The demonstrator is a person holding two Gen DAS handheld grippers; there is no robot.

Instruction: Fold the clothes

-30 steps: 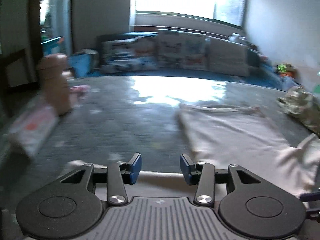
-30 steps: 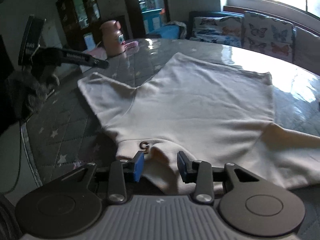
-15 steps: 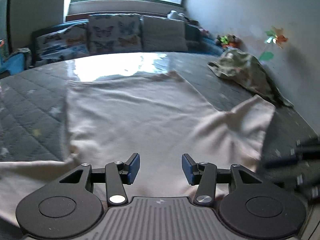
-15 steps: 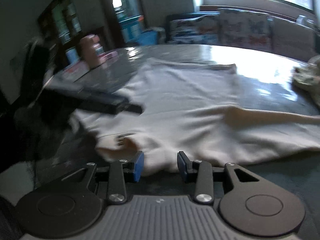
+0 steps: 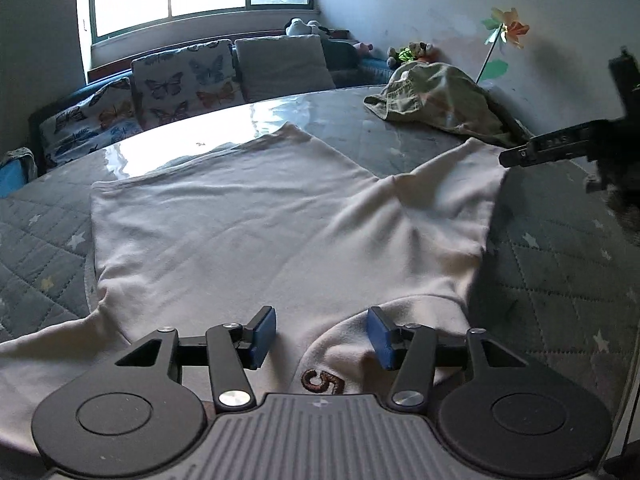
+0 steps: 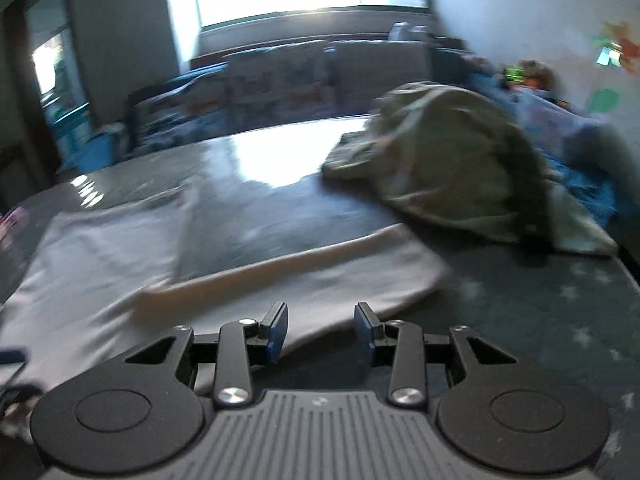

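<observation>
**White sweatshirt lies spread on quilted worktop**

A white sweatshirt (image 5: pixel 248 236) lies flat across the grey star-patterned worktop (image 5: pixel 552 280), its collar with a brown embroidered mark nearest the left hand-held gripper (image 5: pixel 322 336). That gripper hovers over the collar with blue pads parted; its jaws have just been opening, and cloth lies under the gap but is not pinched. The right hand-held gripper (image 6: pixel 321 332) points at the edge of one sleeve (image 6: pixel 320 276), its jaws moderately apart and empty; the view is blurred, so whether it touches the fabric is unclear. A crumpled green garment (image 5: pixel 436 96) sits at the far side of the worktop, apart from the sweatshirt. Butterfly-print cushions (image 5: pixel 184 80) line a window seat beyond.
</observation>
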